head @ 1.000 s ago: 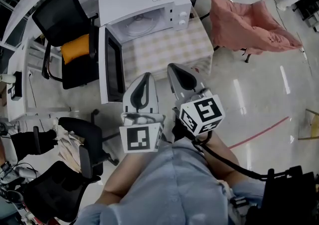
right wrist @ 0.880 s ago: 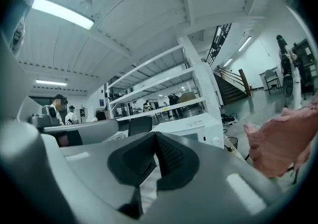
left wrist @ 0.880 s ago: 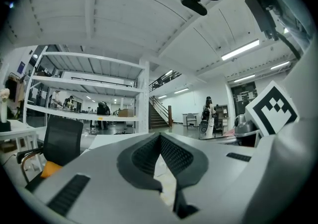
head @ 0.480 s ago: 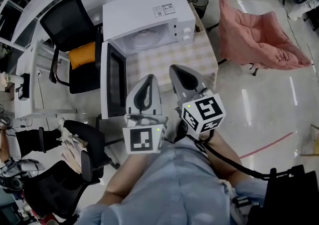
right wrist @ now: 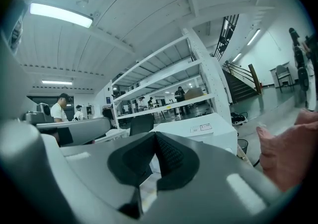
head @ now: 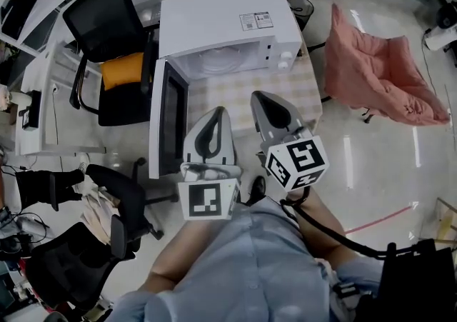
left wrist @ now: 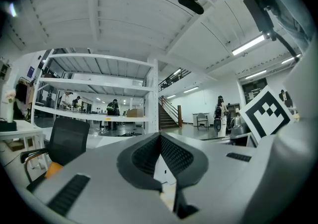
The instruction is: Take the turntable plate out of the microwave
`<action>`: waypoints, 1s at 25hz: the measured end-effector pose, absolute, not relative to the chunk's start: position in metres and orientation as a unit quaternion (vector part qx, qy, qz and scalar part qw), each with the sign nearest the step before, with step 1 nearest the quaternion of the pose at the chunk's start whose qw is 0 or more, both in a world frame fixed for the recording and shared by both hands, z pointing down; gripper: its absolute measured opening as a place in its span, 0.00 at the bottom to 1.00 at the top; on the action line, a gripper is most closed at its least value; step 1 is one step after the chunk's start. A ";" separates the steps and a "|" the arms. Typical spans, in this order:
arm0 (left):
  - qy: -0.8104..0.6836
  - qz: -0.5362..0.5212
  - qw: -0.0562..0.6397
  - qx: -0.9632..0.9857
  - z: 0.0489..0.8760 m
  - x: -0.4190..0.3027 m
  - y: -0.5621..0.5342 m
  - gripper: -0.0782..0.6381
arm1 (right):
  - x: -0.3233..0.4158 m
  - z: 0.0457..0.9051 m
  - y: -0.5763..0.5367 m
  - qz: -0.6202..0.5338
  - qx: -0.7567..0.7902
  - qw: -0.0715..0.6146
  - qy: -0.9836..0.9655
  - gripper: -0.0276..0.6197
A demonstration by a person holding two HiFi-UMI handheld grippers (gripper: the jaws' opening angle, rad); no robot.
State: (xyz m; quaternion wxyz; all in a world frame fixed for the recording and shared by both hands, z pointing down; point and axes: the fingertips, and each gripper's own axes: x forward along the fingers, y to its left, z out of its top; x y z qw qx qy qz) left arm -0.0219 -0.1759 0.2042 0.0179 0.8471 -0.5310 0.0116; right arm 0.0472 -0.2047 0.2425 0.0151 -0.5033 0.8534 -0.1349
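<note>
A white microwave [head: 228, 17] stands on a table with a checked cloth [head: 243, 92], and its door [head: 168, 128] hangs open to the left. Inside it the pale turntable plate [head: 227, 64] is partly visible through the opening. My left gripper [head: 218, 111] is shut with nothing in it, its tip over the table's near edge, short of the opening. My right gripper [head: 258, 96] is beside it, also shut and empty. In the right gripper view the microwave [right wrist: 198, 131] shows beyond the closed jaw tips [right wrist: 155, 134]. The left gripper view shows its jaws [left wrist: 160, 137] closed together.
A black office chair with an orange cushion [head: 118, 71] stands left of the open door. Another black chair [head: 118, 192] is at the lower left. A pink fabric seat [head: 378, 74] sits to the right of the table, and a wire bin [head: 300, 6] stands behind it.
Both grippers have moved forward toward the microwave, side by side. The microwave and table now sit closer to their tips in the head view. Both stay shut.
</note>
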 end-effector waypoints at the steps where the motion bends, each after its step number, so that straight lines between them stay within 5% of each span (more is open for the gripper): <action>1: -0.530 0.011 0.020 0.848 0.206 -0.024 -0.182 0.12 | 0.046 0.245 -0.210 -0.135 -0.505 0.013 0.852 0.04; 25: -0.502 -0.004 0.079 0.861 0.274 -0.048 -0.303 0.12 | 0.017 0.317 -0.318 -0.175 -0.535 -0.038 0.826 0.05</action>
